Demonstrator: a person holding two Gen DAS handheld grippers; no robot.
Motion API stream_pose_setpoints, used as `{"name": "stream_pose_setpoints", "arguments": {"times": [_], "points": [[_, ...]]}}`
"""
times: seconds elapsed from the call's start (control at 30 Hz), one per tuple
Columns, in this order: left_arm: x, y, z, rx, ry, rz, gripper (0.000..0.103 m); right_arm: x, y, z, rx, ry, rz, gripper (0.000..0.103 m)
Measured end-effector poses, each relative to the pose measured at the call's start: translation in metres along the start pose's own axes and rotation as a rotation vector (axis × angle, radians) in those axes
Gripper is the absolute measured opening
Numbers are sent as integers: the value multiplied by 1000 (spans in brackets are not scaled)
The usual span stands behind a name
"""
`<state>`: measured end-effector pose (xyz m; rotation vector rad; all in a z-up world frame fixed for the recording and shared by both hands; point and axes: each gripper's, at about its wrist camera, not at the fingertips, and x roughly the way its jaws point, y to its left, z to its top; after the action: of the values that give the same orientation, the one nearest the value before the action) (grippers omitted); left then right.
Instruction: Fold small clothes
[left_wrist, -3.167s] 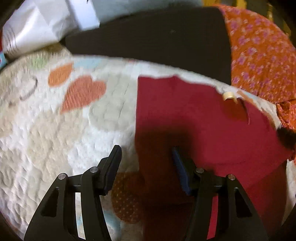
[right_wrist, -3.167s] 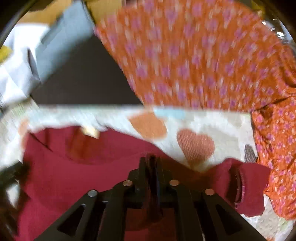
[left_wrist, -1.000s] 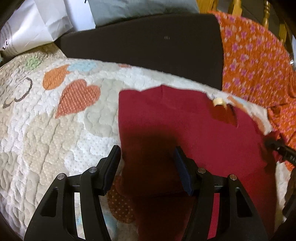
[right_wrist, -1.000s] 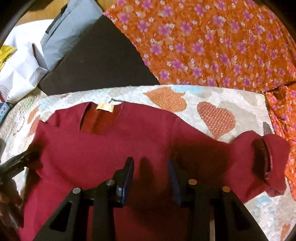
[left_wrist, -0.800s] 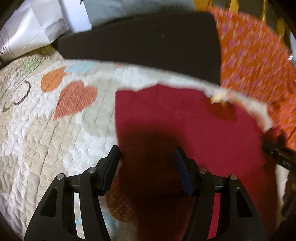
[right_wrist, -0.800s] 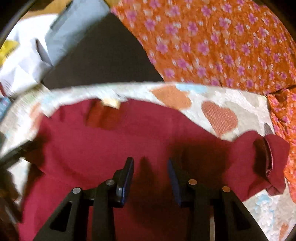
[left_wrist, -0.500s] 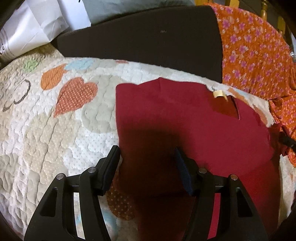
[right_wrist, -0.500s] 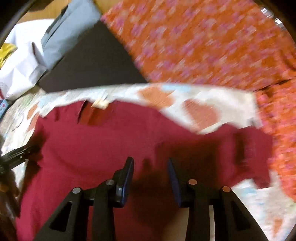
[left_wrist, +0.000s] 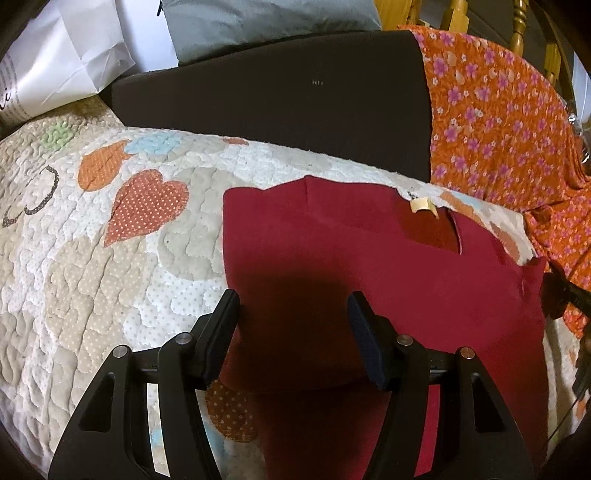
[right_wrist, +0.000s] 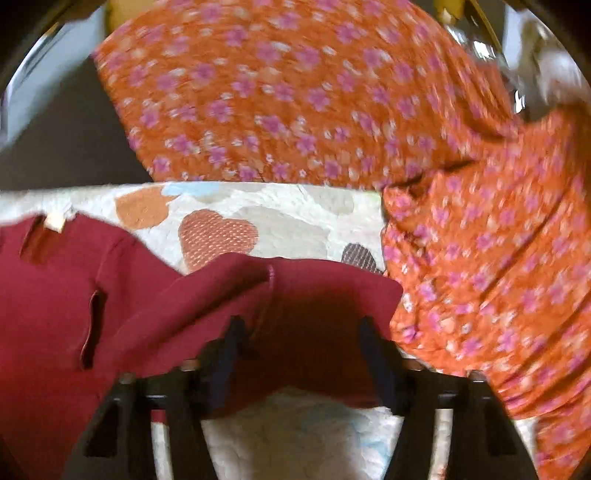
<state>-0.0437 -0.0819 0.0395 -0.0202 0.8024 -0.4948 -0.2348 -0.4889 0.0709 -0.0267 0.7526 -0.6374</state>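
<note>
A dark red top (left_wrist: 369, 258) lies flat on a heart-patterned quilt (left_wrist: 92, 258), with a tan label at its neck. Its left side is folded in to a straight edge. My left gripper (left_wrist: 292, 299) hovers open just above that edge, touching nothing. In the right wrist view the body of the top (right_wrist: 55, 295) is at the left and its right sleeve (right_wrist: 325, 280) stretches out toward the orange cloth. My right gripper (right_wrist: 301, 325) is over the sleeve's end, which lies between the closing jaws; the pads stand clear of it.
An orange floral cloth (right_wrist: 295, 92) is heaped against the quilt's right side and back, right beside the sleeve. A dark flat cushion (left_wrist: 277, 96) borders the quilt's far edge, with a grey pillow (left_wrist: 266, 18) and a white paper bag (left_wrist: 62, 62) behind it.
My right gripper has swung right, from over the top's body to the end of the right sleeve. The left gripper has stayed in place, open.
</note>
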Motion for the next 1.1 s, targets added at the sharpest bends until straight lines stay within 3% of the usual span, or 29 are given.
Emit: {"name": "stream_pose_setpoints", "arguments": {"times": [0.03,0.1,0.17,0.27,0.37,0.57,0.73,0.83,0.9,0.93,1.0,1.1], "points": [[0,1,0,-3,1,0,61,3,-8,0,31,16,18,22],[-1,2,1,-10,-4,-2,61,6,-34,4,138,36,78,15],[-4,4,3,-21,-17,-6,61,-8,-53,8,216,8,125,14],[-8,8,4,-38,-30,-8,61,-52,-76,23,332,-67,270,13],[-12,12,7,-60,-39,-18,61,-93,-66,47,309,-134,379,13],[-24,27,12,-149,-66,-88,61,-170,27,94,174,-243,705,13],[-25,41,15,-223,-64,-129,61,-149,151,99,69,-145,892,13],[-22,48,16,-258,-58,-139,60,-116,221,78,61,-38,948,14],[-21,51,15,-275,-54,-152,60,-77,277,57,52,88,973,17],[-20,53,15,-284,-53,-159,60,-59,295,50,32,151,965,23],[-20,54,15,-297,-55,-177,61,-42,311,38,-2,231,943,26],[-21,53,15,-324,-64,-238,61,-61,282,36,-39,131,932,44]]}}
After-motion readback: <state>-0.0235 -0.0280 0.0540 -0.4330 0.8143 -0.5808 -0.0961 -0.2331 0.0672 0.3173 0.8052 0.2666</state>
